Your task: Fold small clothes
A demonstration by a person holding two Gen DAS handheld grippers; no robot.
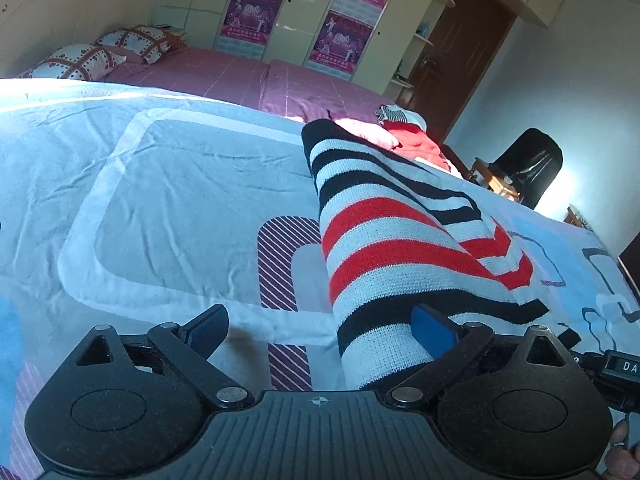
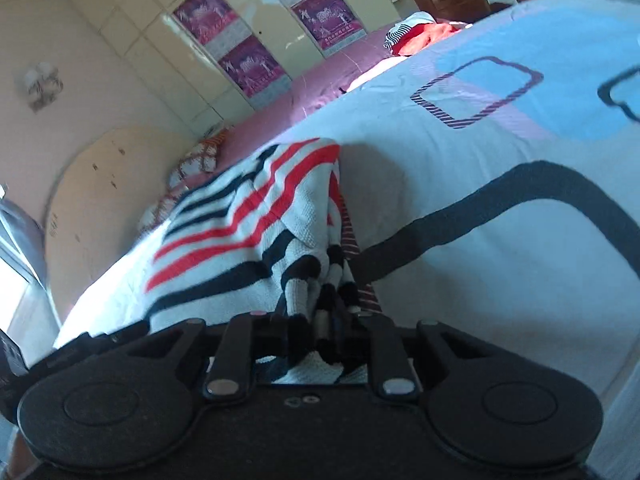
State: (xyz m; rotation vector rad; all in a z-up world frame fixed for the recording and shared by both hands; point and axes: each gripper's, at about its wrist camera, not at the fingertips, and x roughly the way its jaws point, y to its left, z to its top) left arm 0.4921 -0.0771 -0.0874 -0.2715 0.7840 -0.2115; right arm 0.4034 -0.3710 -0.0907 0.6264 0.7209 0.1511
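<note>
A striped knit garment (image 1: 392, 248), white with black and red bands, lies on the pale blue bedspread (image 1: 168, 200). My left gripper (image 1: 320, 332) is open just above the bedspread; its right finger (image 1: 434, 330) touches the garment's near end, its left finger (image 1: 208, 330) is over bare bedspread. In the right wrist view the same garment (image 2: 240, 216) lies ahead, and my right gripper (image 2: 316, 320) is shut on its bunched near edge.
A pile of red and white clothes (image 1: 400, 132) lies at the bedspread's far edge, also in the right wrist view (image 2: 420, 30). Beyond is a pink-sheeted bed (image 1: 240, 76) with pillows (image 1: 80, 60), a wardrobe with posters (image 1: 304, 16), and a black chair (image 1: 528, 164).
</note>
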